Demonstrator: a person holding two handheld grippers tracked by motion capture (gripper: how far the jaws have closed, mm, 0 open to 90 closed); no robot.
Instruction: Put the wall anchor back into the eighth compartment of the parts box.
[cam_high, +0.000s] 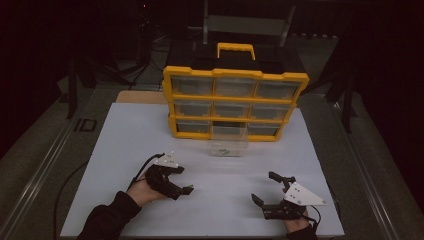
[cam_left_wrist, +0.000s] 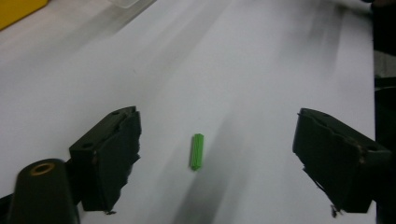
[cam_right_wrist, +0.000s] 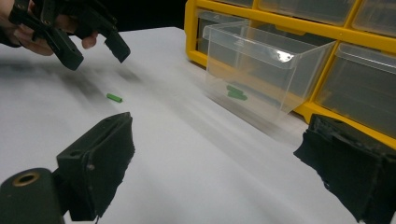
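Darkness surrounds a matte white board (cam_high: 125, 150) laid across the table, where a yellow-framed plastic organiser with rows of clear drawers (cam_high: 233, 102) stands upright at the far edge. One clear plastic drawer (cam_right_wrist: 261, 77) has been pulled out and set on the board just in front of it, with a few small green pieces lying in its bottom. A small ribbed green plastic wall plug (cam_left_wrist: 197, 151) lies loose on the board, directly between the wide-open, empty jaws of the left gripper (cam_left_wrist: 217, 156), whose black pads look rough and chipped at the edges. The right gripper (cam_high: 272, 192) hovers well apart at the near right, jaws also spread and holding nothing. The step in hand appears to be picking up the stray plug; the next move would call for lowering the left jaws around it, closing across its narrow body, then carrying it to the open drawer.
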